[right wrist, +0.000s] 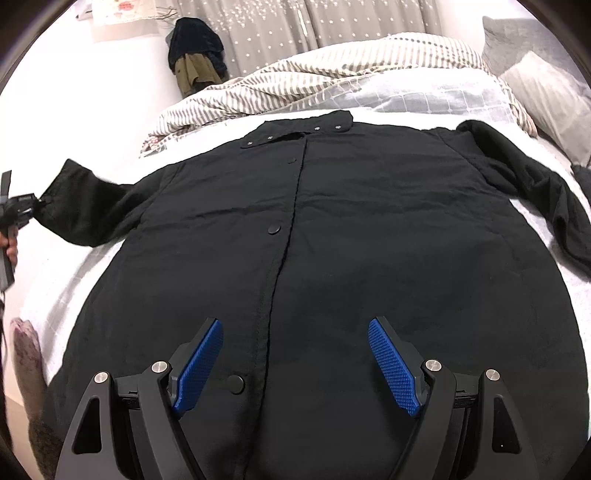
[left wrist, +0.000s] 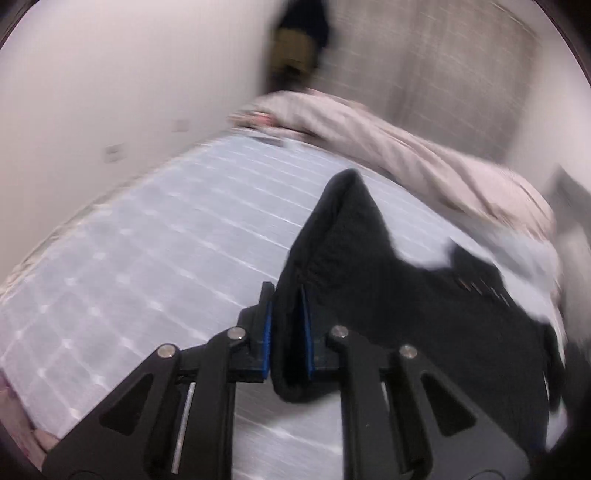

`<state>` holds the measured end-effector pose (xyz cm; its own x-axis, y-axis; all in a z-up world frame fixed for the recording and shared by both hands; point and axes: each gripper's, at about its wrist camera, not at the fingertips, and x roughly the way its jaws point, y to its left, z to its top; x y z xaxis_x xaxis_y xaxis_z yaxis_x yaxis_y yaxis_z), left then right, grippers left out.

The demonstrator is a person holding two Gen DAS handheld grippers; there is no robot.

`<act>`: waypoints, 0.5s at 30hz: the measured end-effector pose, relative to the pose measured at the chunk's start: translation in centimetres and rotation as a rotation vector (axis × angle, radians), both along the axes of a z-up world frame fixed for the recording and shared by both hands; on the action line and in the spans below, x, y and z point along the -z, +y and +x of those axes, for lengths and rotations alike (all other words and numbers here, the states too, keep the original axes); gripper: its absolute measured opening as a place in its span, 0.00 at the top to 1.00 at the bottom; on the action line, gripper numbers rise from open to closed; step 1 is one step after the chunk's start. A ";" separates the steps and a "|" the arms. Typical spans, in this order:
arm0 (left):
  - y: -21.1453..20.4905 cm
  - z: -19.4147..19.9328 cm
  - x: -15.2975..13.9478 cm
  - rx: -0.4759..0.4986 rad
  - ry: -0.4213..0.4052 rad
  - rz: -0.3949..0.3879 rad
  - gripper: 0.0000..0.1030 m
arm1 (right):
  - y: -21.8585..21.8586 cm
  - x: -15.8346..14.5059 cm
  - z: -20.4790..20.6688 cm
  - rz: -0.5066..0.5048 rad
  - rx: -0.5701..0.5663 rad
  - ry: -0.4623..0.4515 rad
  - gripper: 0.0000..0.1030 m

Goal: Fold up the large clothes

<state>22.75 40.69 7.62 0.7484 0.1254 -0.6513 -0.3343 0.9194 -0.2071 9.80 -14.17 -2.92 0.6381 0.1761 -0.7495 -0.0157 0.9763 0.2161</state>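
- Pale quilted bedding covered the bed (right wrist: 74,280) under my cameras, with a striped duvet (right wrist: 295,74) bunched at twelve o'clock and grey dotted curtains (right wrist: 280,26) behind it.
- I had the black coat (right wrist: 332,229) lying face up across the bed, buttoned, collar towards twelve o'clock, one sleeve out at three o'clock and the other at nine.
- My left gripper (left wrist: 287,325) had its jaws pinched narrow on the cuff (left wrist: 332,229) of the nine o'clock sleeve, cloth bunched between the blue pads.
- My right gripper (right wrist: 295,363) hovered over the hem at six o'clock, jaws wide and holding nothing.
- I judged the grip shallow: a quick pull could slip the cuff out, or drag the whole coat askew, since nothing pinned the body.
- The left view was blurred, so I could not tell how much fabric I held.
- The duvet crowded the collar and could snag a fold; a pillow (right wrist: 546,96) sat at two o'clock, dark clothes (right wrist: 195,48) hung at eleven.
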 end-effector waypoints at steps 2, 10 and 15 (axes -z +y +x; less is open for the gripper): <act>3.7 0.1 0.8 -0.176 0.018 -0.002 0.77 | 0.3 0.0 0.0 -0.011 -0.008 -0.001 0.20; 9.3 1.3 7.9 -0.248 0.121 -0.184 0.29 | 1.2 0.2 0.7 -0.041 -0.033 0.014 0.20; 10.0 4.4 11.7 -0.197 0.250 -0.139 0.29 | 1.6 1.0 1.0 -0.051 -0.038 0.042 0.20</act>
